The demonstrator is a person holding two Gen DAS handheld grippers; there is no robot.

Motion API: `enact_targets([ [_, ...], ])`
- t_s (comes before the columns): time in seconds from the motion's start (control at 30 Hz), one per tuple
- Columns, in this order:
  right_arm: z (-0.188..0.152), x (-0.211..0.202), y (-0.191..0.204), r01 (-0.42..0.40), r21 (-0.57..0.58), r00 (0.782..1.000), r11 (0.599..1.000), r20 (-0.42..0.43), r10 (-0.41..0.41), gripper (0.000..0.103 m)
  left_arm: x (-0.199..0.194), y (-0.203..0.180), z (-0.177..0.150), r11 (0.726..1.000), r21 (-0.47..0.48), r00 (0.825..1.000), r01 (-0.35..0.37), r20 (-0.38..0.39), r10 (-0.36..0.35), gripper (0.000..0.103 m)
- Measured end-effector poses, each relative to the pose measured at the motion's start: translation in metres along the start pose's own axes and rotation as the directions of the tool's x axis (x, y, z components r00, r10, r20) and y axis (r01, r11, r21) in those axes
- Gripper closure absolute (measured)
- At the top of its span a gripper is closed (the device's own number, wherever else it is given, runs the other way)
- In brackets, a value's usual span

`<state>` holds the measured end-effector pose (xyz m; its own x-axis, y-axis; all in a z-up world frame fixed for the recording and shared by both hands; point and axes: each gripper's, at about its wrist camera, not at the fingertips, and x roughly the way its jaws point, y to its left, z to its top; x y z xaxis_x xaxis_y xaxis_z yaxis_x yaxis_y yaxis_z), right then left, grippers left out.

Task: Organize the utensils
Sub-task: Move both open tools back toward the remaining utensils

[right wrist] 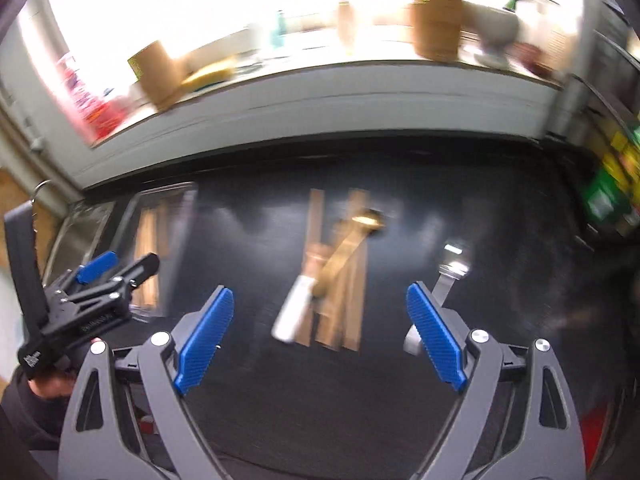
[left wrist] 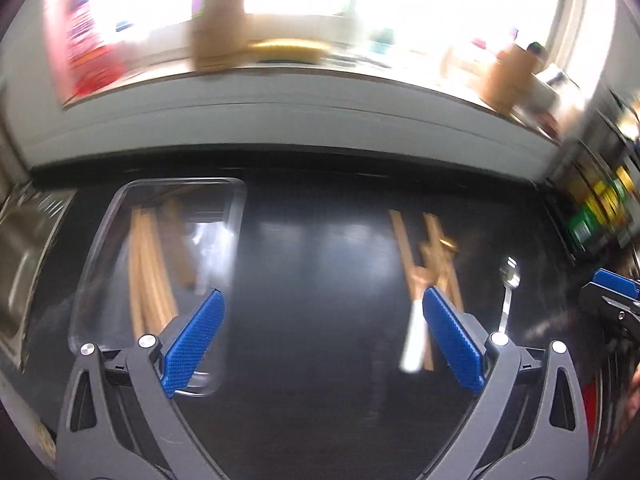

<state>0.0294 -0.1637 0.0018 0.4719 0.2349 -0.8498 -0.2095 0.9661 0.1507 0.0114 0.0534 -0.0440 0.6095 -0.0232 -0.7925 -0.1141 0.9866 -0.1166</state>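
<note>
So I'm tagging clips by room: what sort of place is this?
Most likely a home kitchen: a dark countertop by a steel sink, a cluttered window ledge behind, and loose wooden utensils and a metal spoon beside a clear tray.

No text, label, brand or number can be read in either view. A small white mark on the black strap [right wrist: 33,356] of the left claw, and the print on the red packaging [left wrist: 89,46] on the white ledge, are too blurred to make out.
</note>
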Motion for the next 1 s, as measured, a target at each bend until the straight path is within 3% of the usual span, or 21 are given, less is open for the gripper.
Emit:
enact_targets([
  [0.17, -0.024, -0.023, -0.054, 0.064, 0.075, 0.998, 0.995, 0.025, -0.066, 0.017, 0.005, -0.058, -0.007, 0.992, 0.117, 0.999, 0.043, -0.005, -0.043, 0.007],
  [0.3, -0.033, -0.031, -0.077, 0.066, 0.113, 0.997, 0.991, 0.032, -0.07, 0.017, 0.006, -0.08, -0.01, 0.986, 0.157, 0.999, 0.05, -0.003, -0.05, 0.007],
  [0.7, -0.02, -0.021, -0.076, 0.046, 0.071, 0.998, 0.996, 0.034, -0.048, 0.017, 0.014, -0.083, -0.012, 0.985, 0.173, 1.0, 0.017, -0.019, -0.014, 0.007],
  [1.0, -0.009, 0.016, -0.082, 0.069, 0.061, 0.998, 0.996, -0.019, -0.067, 0.017, 0.045, -0.077, -0.011, 0.976, 0.216, 1.0, -0.001, -0.031, 0.008, 0.007],
])
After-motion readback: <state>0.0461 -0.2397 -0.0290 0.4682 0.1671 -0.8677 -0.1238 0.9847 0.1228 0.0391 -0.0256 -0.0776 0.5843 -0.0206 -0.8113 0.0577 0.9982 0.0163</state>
